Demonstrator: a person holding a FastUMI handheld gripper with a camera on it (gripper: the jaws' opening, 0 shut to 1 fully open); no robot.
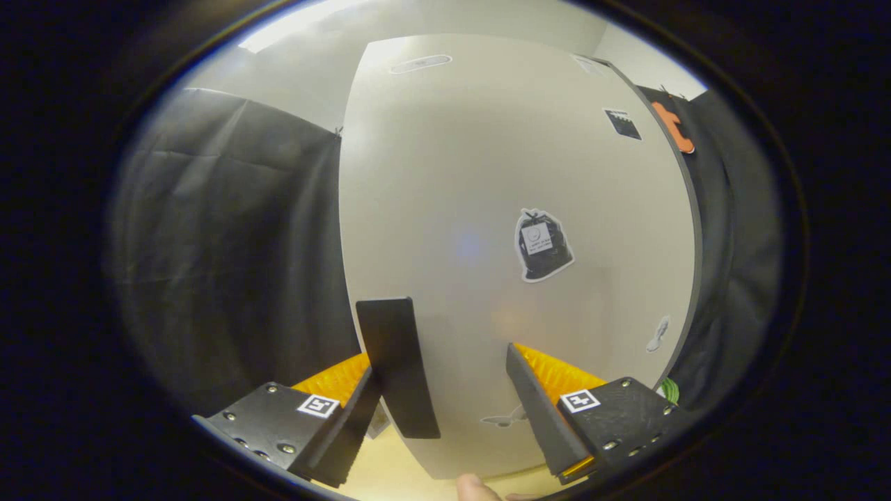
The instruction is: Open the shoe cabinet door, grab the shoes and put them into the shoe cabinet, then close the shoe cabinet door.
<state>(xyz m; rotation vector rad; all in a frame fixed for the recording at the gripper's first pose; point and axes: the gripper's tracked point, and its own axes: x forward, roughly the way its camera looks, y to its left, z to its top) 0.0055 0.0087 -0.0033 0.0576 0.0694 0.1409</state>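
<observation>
1. The door (515,209) of the shoe cabinet, pale and flat, stands right ahead of the gripper (445,390) and takes up most of the space beyond the fingers.
2. A dark handle (397,365), a long flat bar, sits on the door near its left edge. It lies between the fingers, close against the left one.
3. The claw is released: its fingers are spread apart. The left finger (348,424) is just beside the handle, perhaps touching it; the right finger (539,410) is well clear of it. Nothing is clamped.
4. Stickers dot the door: a dark bag-shaped one (543,245) in the middle, a small dark square one (623,124) higher up, and a pale oval one (420,64) near the top.
5. Two faint pale stickers, one by the right edge (658,334) and one low by the right finger (502,419), are too dim to make out.
6. Black cloth (230,243) hangs left of the door, and more of it shows past the right edge.
7. A light floor (390,473) shows below the door, between the fingers.
8. A fingertip (477,488) pokes in at the very bottom, cut off.
9. A bit of green (669,390) peeks out by the right finger; what it is cannot be told.
10. The door hides the cabinet's inside.
</observation>
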